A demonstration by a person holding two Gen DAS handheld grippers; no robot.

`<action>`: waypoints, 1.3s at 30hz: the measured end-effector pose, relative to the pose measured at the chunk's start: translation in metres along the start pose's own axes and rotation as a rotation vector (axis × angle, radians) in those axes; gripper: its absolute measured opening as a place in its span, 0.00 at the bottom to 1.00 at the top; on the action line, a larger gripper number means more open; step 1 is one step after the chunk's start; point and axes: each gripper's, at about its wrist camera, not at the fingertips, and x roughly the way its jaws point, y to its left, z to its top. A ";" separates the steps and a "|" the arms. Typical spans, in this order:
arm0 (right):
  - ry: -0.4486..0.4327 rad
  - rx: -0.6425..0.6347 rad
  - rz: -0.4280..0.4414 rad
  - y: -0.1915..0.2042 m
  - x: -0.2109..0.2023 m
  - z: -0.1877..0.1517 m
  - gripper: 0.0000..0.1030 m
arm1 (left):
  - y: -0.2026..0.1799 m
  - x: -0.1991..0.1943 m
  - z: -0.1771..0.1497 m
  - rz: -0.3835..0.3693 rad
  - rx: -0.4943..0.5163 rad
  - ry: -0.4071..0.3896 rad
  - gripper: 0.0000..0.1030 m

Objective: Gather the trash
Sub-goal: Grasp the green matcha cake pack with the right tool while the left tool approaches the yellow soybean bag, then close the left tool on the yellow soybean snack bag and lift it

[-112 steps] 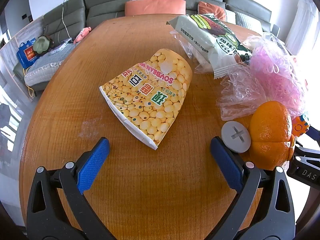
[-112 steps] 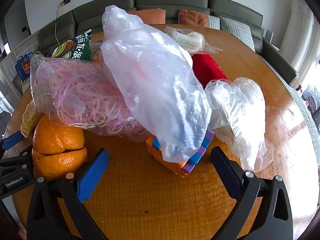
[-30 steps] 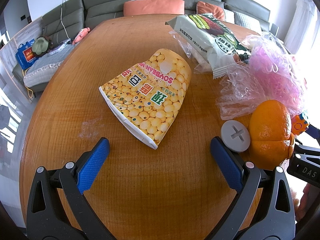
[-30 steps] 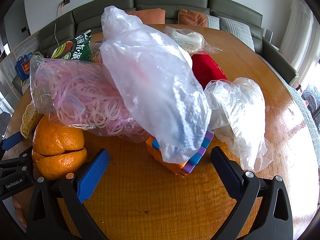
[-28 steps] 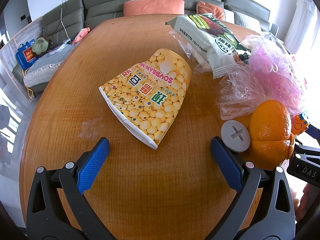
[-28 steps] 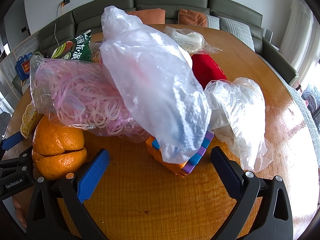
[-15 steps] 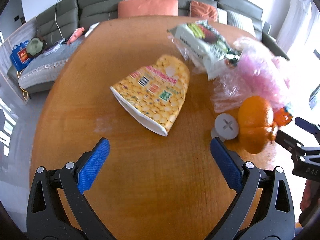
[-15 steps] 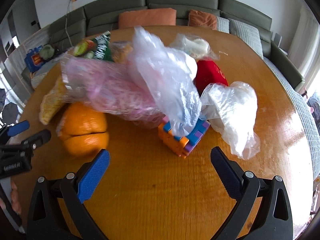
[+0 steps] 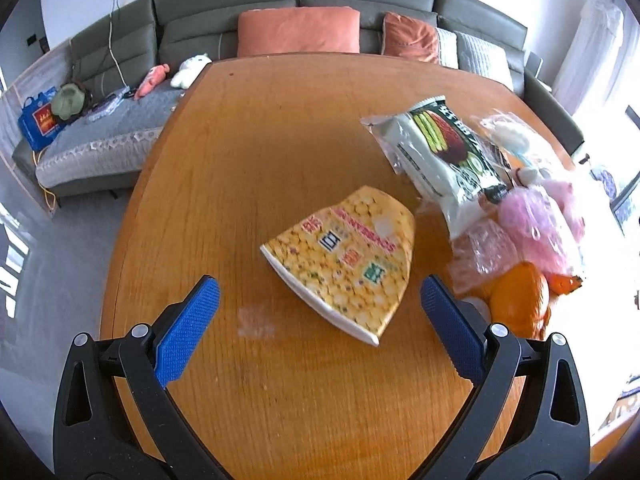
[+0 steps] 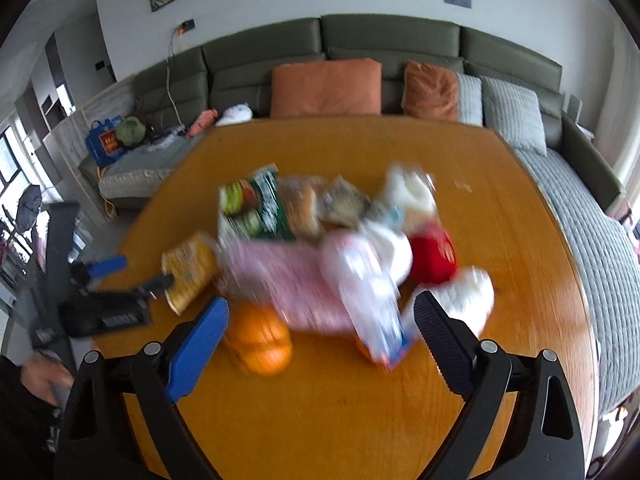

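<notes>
Lying ahead of the wide-open left tool (image 9: 320, 316) — yellow snack bag (image 9: 348, 260); right tool (image 10: 322, 320) closing, empty.

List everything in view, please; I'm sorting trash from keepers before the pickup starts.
Table: one, wooden.
Soybean pack: one, yellow, lying mid-table ahead of the left tongs.
Snack bag: one, white and green, beyond the pack, on the pile's left.
Pink bag: one, clear plastic with pink bands, beside the snack bag.
Orange: one, near edge of the pile.
Clear bags: at least two, on the pile's right; too blurred to count.
Red item: one, behind the clear bags.
Sofa: one, grey-green, orange cushions.
Left tongs: blue pads, open, empty.
Right tongs: blue pads, closing slightly, nothing between.
</notes>
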 end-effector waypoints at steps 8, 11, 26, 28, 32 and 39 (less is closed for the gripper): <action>0.014 -0.114 0.029 0.046 0.050 0.069 0.92 | 0.002 0.017 0.016 -0.034 0.094 0.040 0.94; 0.049 -0.151 0.037 0.062 0.078 0.080 0.92 | 0.012 0.019 0.015 -0.029 0.080 0.036 0.94; 0.210 -0.246 -0.030 0.088 0.167 0.075 0.60 | 0.012 0.044 0.028 -0.114 0.140 0.071 0.94; 0.191 -0.201 -0.010 0.082 0.161 0.079 0.59 | 0.007 0.047 0.032 -0.144 0.164 0.076 0.94; 0.133 -0.079 0.025 0.062 0.140 0.089 0.58 | -0.010 0.054 0.043 -0.173 0.253 0.077 0.94; 0.094 -0.011 0.007 0.044 0.118 0.100 0.58 | -0.030 0.072 0.047 -0.231 0.304 0.177 0.94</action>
